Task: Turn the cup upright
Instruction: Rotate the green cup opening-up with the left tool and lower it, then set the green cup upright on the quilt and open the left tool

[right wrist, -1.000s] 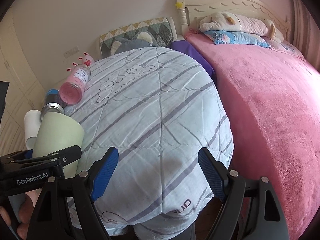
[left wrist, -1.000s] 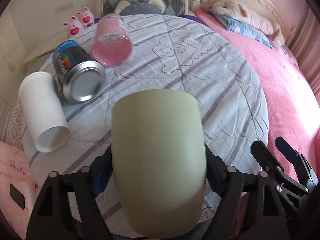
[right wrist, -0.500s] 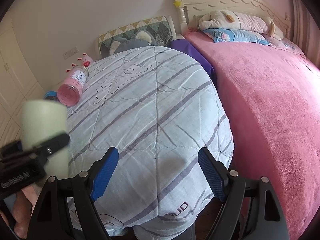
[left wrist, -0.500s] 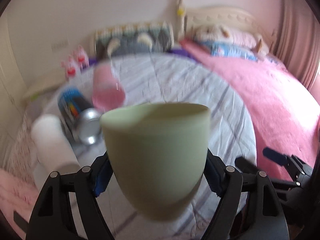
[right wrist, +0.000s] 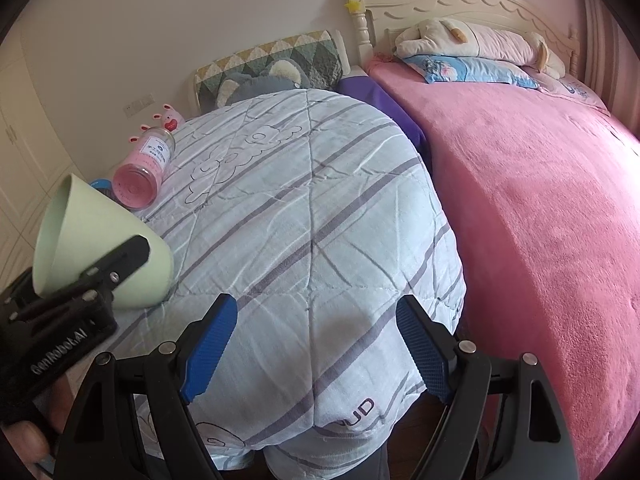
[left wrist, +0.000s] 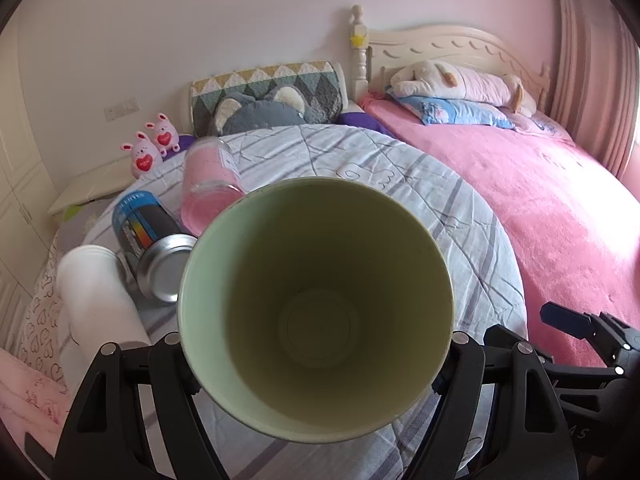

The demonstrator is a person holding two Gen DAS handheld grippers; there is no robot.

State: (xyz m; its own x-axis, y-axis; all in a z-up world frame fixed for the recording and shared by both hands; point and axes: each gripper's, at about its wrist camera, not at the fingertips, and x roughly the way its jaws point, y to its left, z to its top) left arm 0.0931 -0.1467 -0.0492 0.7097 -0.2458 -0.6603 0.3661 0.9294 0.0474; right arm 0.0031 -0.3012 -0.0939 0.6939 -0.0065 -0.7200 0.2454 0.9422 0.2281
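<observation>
My left gripper (left wrist: 316, 356) is shut on a pale green cup (left wrist: 316, 308), held off the striped quilt (left wrist: 460, 216). The cup is tilted, its open mouth facing the left wrist camera, so I see down to its empty bottom. In the right wrist view the same cup (right wrist: 100, 240) is at the left edge, mouth up and to the left, base low over the quilt (right wrist: 320, 220), with one black finger (right wrist: 120, 264) across its side. My right gripper (right wrist: 316, 344) is open and empty above the quilt's front edge; it also shows in the left wrist view (left wrist: 588, 336).
A white cup (left wrist: 96, 296), a blue-labelled can (left wrist: 148, 244) and a pink jar (left wrist: 208, 184) lie on their sides at the quilt's left. Two pink bunny toys (left wrist: 152, 148) and pillows (left wrist: 268, 96) sit behind. A pink blanket (right wrist: 540, 200) covers the bed at right.
The left gripper has turned the green cup over: a second ago it was bottom-up near the quilt, now it is lifted with its mouth facing the camera. The right gripper barely moved.
</observation>
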